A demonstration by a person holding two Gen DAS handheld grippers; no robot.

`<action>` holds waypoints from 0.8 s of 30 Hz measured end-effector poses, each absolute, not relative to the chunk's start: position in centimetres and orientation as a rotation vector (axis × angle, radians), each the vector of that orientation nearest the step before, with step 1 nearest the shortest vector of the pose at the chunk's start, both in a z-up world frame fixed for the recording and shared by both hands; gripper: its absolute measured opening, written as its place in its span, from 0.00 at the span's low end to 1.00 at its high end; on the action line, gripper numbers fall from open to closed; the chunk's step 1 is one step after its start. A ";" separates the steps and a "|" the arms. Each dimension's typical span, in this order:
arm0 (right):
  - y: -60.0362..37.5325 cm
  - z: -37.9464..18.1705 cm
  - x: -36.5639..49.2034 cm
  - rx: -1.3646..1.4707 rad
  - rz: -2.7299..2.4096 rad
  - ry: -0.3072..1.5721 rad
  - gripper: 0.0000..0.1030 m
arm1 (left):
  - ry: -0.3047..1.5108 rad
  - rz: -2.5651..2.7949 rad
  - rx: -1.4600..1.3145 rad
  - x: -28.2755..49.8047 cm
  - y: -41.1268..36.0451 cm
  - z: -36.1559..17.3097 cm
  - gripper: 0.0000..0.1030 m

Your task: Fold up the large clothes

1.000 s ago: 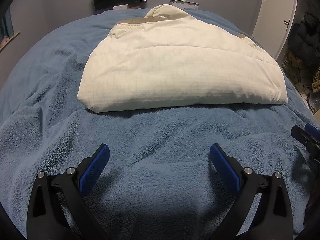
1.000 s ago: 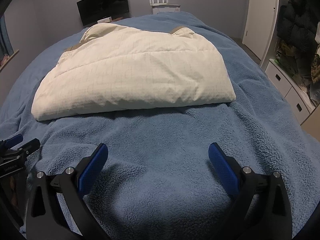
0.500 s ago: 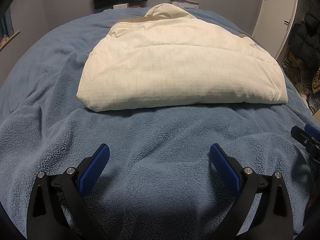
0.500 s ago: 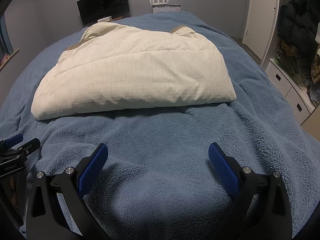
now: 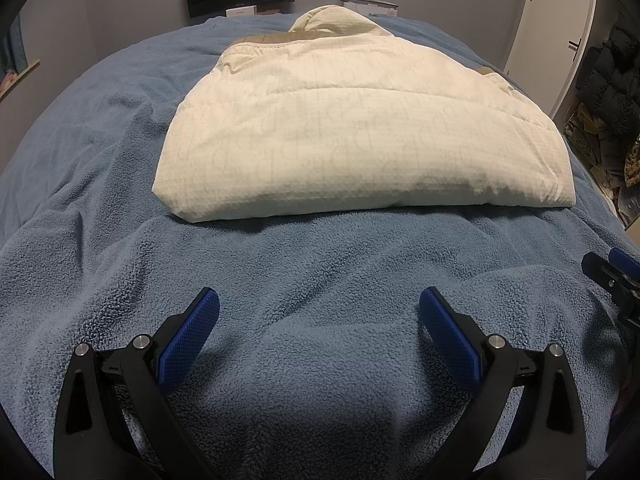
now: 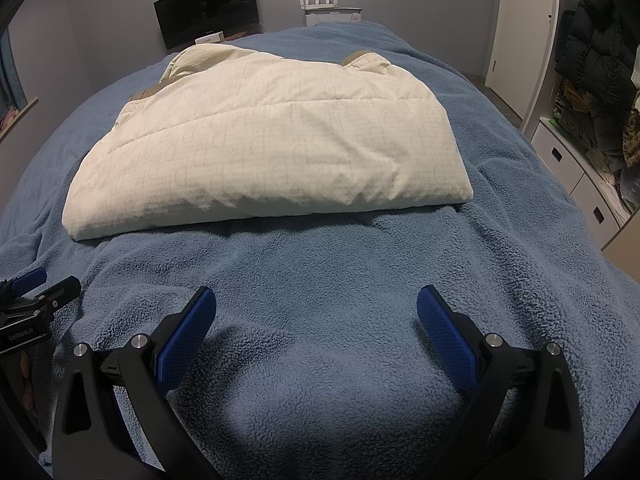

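The cream quilted padded jacket (image 5: 360, 136) lies folded into a thick bundle on the blue fleece-covered bed (image 5: 320, 264), well ahead of the left gripper (image 5: 319, 330) and right gripper (image 6: 316, 330), both spread and empty. It looks light, soft, springy and slippery; pinch deep at the near corners.

Left tongs (image 5: 319, 304) and right tongs (image 6: 316, 304) hover, jaws spread wide.
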State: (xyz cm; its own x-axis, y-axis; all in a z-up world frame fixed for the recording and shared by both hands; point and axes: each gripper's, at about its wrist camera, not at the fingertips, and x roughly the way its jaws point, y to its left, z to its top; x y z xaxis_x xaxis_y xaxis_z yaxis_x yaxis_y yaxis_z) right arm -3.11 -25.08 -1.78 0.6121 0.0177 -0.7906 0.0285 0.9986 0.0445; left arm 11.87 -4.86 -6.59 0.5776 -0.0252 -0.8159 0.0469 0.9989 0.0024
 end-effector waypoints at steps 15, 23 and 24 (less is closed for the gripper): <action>-25.1 -1.9 -3.1 0.055 -0.006 0.913 0.93 | 0.959 -0.053 0.049 11.7 -5.5 -6.8 0.94; -25.1 -1.9 -3.1 0.055 -0.006 0.914 0.93 | 0.963 -0.055 0.066 11.6 -5.9 -6.7 0.94; -25.1 -1.9 -3.1 0.055 -0.006 0.914 0.93 | 0.962 -0.056 0.069 11.6 -5.9 -6.7 0.94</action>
State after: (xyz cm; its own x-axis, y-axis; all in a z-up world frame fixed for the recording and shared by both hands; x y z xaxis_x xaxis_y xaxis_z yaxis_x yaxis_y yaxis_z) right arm -3.14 -25.09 -1.86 0.6108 0.0184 -0.7916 0.0286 0.9986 0.0453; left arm 11.58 -5.94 -6.72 0.5704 -0.0169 -0.8212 0.0785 0.9963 0.0341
